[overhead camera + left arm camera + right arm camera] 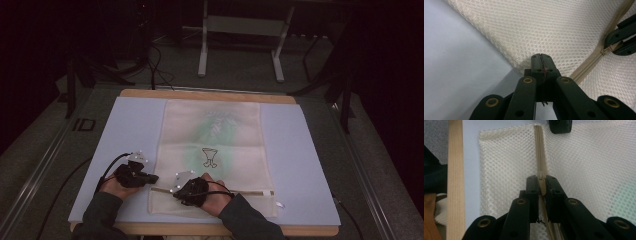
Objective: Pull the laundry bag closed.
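A cream mesh bag (212, 135) with a green item inside and a small printed figure lies flat on the blue mat (125, 130). A tan zipper (250, 192) runs across its near end. My left gripper (150, 178) is shut on the mesh bag's left edge (529, 37), its jaws pressed together at the hem by the zipper's end. My right gripper (176, 190) sits just right of it, shut on the zipper pull (542, 183), which shows as a tan tab between the jaws. In the left gripper view, the right gripper (621, 42) holds that pull (604, 51).
The mat rests on a wooden table whose edge (455, 182) runs close to the bag's near side. A metal stand (240, 25) and cables lie on the dark floor beyond the table. Bare mat flanks the bag on both sides.
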### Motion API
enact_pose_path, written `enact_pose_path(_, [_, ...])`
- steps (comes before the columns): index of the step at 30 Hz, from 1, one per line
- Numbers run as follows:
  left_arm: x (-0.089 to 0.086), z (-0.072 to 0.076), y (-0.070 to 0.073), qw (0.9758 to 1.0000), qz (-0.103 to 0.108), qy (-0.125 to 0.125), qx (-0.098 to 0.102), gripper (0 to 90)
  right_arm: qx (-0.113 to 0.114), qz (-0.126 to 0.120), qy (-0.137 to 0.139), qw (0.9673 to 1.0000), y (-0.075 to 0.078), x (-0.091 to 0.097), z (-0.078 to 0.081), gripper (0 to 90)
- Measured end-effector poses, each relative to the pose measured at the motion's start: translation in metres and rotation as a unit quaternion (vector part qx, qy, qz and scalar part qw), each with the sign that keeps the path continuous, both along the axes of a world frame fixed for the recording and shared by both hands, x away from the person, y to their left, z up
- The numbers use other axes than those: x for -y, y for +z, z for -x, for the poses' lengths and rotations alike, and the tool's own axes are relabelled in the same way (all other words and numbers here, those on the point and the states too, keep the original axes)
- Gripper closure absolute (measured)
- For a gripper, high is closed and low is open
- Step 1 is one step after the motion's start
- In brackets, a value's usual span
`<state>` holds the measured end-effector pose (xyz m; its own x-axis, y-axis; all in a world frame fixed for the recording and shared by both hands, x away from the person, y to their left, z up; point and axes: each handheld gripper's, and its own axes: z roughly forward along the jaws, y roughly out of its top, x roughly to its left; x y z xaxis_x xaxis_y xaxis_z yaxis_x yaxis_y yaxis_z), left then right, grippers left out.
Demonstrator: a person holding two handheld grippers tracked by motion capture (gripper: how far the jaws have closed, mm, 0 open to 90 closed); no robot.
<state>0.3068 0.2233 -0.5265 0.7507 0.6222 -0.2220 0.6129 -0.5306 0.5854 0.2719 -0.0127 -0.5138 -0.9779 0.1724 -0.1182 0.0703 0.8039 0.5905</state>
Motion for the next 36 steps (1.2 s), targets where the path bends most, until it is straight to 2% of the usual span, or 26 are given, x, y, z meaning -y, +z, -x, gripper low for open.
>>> enact_pose_path(18, [0.0, 0.0, 0.0, 1.0, 0.0, 0.0, -0.002, 90.0, 0.0, 0.005, -0.001, 1.0, 0.0, 0.01, 0.0, 82.3])
enact_pose_path(36, [0.0, 0.0, 0.0, 1.0, 0.003, 0.002, -0.002, 90.0, -0.011, 0.001, -0.007, 0.9999, -0.003, 0.021, -0.002, 82.4])
